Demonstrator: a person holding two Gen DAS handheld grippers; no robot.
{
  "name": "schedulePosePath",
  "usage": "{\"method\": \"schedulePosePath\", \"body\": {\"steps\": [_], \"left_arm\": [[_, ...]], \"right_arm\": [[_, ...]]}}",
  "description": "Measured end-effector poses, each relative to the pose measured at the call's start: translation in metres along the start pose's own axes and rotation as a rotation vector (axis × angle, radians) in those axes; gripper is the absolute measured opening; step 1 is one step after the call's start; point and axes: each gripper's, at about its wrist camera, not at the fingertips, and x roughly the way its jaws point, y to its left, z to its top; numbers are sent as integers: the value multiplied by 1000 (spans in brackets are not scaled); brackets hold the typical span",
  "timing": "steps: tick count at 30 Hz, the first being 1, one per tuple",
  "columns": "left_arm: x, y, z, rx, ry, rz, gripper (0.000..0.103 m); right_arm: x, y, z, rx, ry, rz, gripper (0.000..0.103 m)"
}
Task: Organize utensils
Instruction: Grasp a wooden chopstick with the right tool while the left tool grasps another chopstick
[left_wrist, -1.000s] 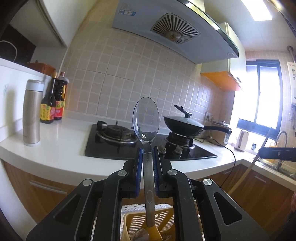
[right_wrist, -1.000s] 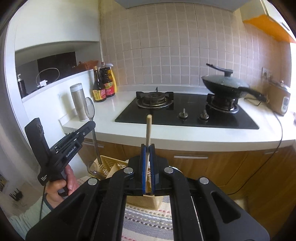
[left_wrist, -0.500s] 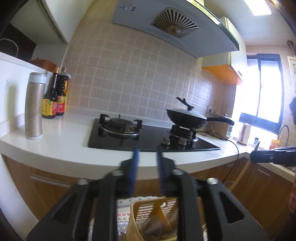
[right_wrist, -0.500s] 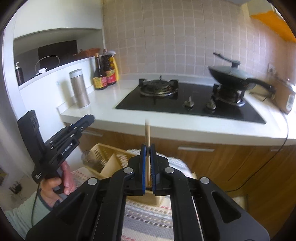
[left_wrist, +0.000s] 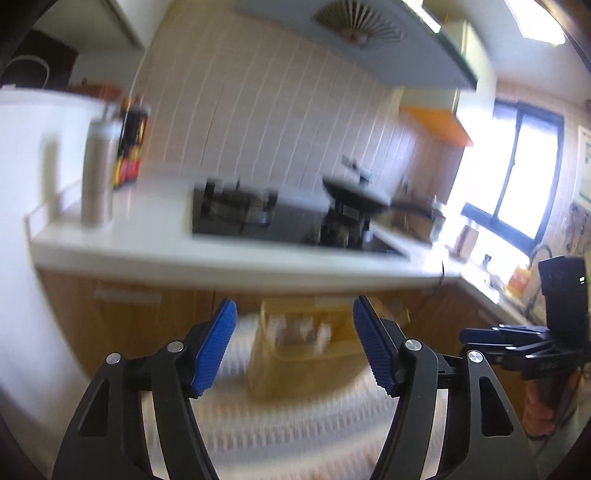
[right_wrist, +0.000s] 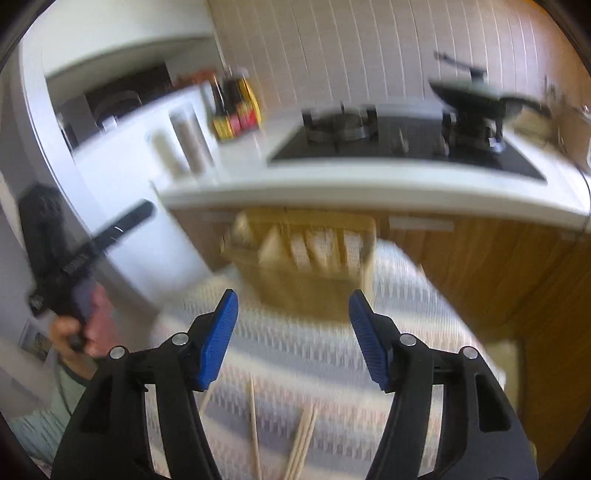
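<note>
Both views are motion-blurred. A yellow utensil basket (left_wrist: 306, 343) stands on a patterned cloth (left_wrist: 288, 432) in front of the counter; it also shows in the right wrist view (right_wrist: 306, 266). My left gripper (left_wrist: 291, 347) is open and empty, its blue pads wide apart just short of the basket. My right gripper (right_wrist: 293, 332) is open and empty, also facing the basket. Several wooden chopsticks (right_wrist: 299, 439) lie on the cloth (right_wrist: 314, 354) between the right gripper's fingers. The left gripper (right_wrist: 96, 236) shows at the left of the right wrist view.
A white counter (left_wrist: 147, 240) carries a black gas hob (right_wrist: 388, 140), a black wok (right_wrist: 476, 96), a steel flask (left_wrist: 98, 170) and sauce bottles (right_wrist: 236, 107). Wooden cabinet fronts (right_wrist: 498, 266) rise behind the basket. The right gripper (left_wrist: 535, 343) shows at the right of the left wrist view.
The left gripper let go of the metal spoon and opened wide. The right gripper let go of the chopstick and opened. Both cameras have tilted down toward the basket and cloth.
</note>
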Motion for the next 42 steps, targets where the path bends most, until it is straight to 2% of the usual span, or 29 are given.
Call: {"method": "schedulePosePath", "body": {"steps": [2,5,7,9,12,15,18,21,25,30,35,40,42], "left_arm": [[-2,1,-20,-7,117,15,64],[6,1,-67,-10,316,34,63],[15,2,-98,-2,418,53,61],[27,3,-134,-3,534,57,56],[40,3,-166,-13,617,71,51],[47,-5,-184,43,649,115,50],[52,-15,-194,105,681,142,50],[53,-21,-199,160,673,175,49],[54,-22,-201,173,665,195,43],[52,-22,-198,177,664,196,43],[54,-30,-201,230,666,207,43],[53,-23,-198,204,710,166,43],[57,-26,-198,225,750,159,46]], "right_arm": [[7,2,-18,1,71,-29,59],[27,3,-55,8,201,-22,55],[43,2,-77,21,289,-31,37],[64,-1,-101,50,391,-27,33],[79,0,-122,62,452,-27,30],[88,0,-130,67,468,-37,21],[96,-2,-130,76,472,-58,19],[103,-5,-131,81,489,-62,15],[113,-4,-138,63,501,-82,14],[110,3,-154,21,499,-109,14],[106,7,-166,-19,545,-139,14],[111,10,-167,-20,601,-144,14],[118,15,-164,-39,633,-153,14]]}}
